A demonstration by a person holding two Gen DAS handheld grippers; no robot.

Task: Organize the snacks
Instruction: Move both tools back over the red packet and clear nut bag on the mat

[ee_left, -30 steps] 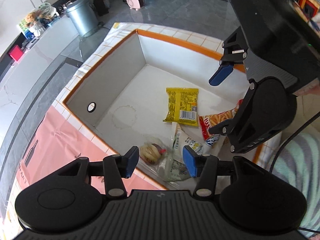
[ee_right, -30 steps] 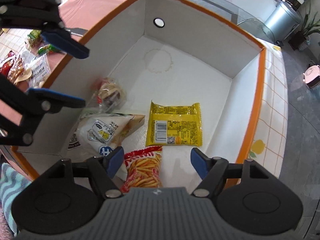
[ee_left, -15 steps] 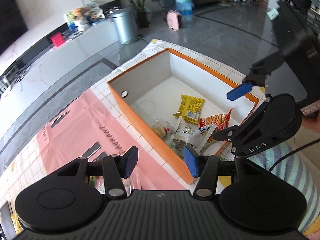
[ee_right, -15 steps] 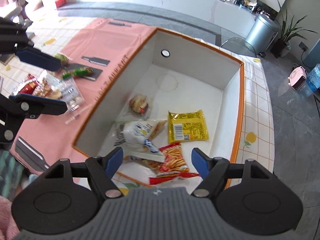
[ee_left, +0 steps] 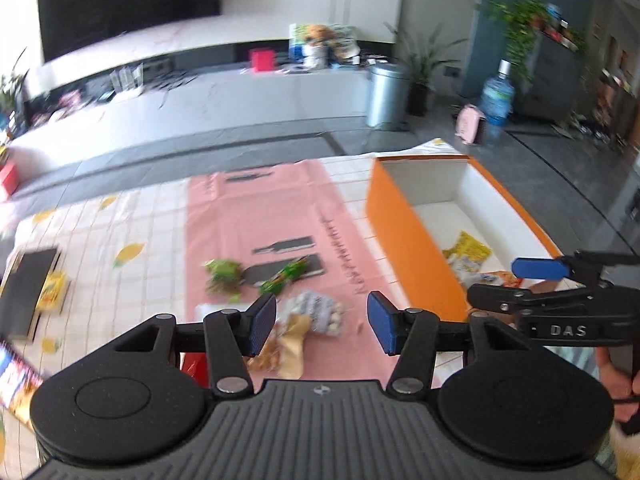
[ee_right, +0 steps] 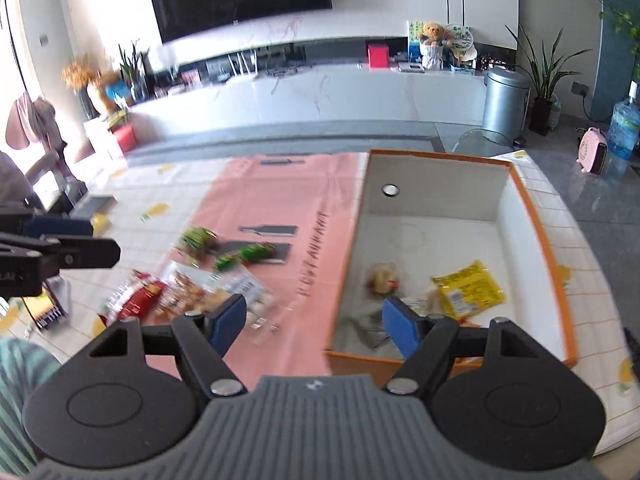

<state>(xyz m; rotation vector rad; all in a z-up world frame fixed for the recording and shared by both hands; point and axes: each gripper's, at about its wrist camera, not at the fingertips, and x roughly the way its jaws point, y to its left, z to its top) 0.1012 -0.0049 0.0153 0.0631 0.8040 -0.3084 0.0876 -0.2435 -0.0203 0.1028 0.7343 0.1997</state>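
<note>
An orange box (ee_right: 540,232) with white inner walls stands on the right of the table. It holds a yellow packet (ee_right: 468,290), a wrapped bun (ee_right: 382,278) and other bags. Loose snacks lie on the pink mat (ee_right: 280,200): a red bag (ee_right: 136,296), a clear bag of round pieces (ee_left: 320,312) and two green packets (ee_left: 224,274). My left gripper (ee_left: 322,328) hovers open above the clear bag, holding nothing. My right gripper (ee_right: 314,324) is open and empty over the box's near left corner; it also shows beside the box (ee_left: 520,284).
A black notebook (ee_left: 30,280) lies on yellow packets at the table's left edge. A hand (ee_left: 616,380) grips the right tool. Beyond the table are a grey floor, a white counter, a metal bin (ee_right: 504,100) and a water bottle (ee_right: 622,124).
Both grippers rose out of the box and swung left toward the pink mat, rolling to level. The snacks stayed in the box. Both jaws kept their width.
</note>
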